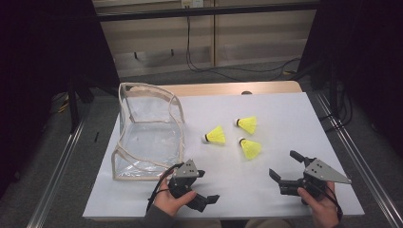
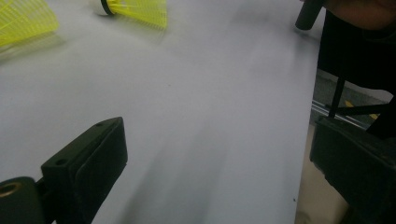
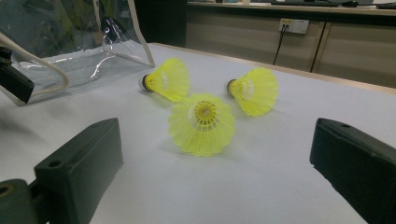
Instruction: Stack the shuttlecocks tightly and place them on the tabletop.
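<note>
So far nothing is packed: all 3 yellow shuttlecocks (image 1: 250, 148) lie on the white table (image 1: 285, 190) beside the empty clear pouch (image 1: 147, 137), with left gripper (image 1: 209, 199) and right gripper (image 1: 283, 166) both spread wide, holding nothing.

High view overhead, gripper views low; shared yellow shuttlecocks (image 1: 250, 148).

Jaws: I see my left gripper (image 2: 219, 154) with both black jaws spread wide, nothing between them.
Surface: blurred white table (image 2: 201, 93) beneath me.
Shuttlecocks: one yellow shuttlecock (image 2: 135, 8) at the top edge, another shuttlecock's skirt (image 2: 23, 21) top left, both well apart from my jaws.
Table edge: runs down the right.
</note>
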The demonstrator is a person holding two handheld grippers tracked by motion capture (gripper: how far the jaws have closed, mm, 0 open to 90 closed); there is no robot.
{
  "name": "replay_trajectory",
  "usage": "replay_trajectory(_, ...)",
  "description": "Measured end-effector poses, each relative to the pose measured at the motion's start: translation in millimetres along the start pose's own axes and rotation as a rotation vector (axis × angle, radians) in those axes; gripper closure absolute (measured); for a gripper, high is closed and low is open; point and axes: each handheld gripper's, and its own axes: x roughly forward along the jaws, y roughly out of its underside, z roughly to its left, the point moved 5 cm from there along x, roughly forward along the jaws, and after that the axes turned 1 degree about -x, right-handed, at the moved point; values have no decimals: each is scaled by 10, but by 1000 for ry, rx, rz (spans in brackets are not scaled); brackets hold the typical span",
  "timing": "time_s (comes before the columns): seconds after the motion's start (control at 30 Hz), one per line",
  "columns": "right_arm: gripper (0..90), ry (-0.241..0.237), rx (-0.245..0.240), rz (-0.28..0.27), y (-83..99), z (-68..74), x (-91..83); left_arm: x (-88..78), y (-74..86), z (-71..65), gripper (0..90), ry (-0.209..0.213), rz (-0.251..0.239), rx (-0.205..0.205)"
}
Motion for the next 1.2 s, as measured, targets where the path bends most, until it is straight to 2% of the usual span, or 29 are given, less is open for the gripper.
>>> replay_trajectory(0.47, 15, -2, 0, -1, -1, 2, 1, -100, 52, 3, 42, -4, 9, 9)
replay_trajectory(0.7, 16, 1, -7, 0, -5, 9, 2, -146, 82, 8, 42, -22, 2, 10)
replay_trajectory(1.2, 15, -6, -7, -2, -8, 15, 14, -260, 128, 13, 42, -30, -4, 21)
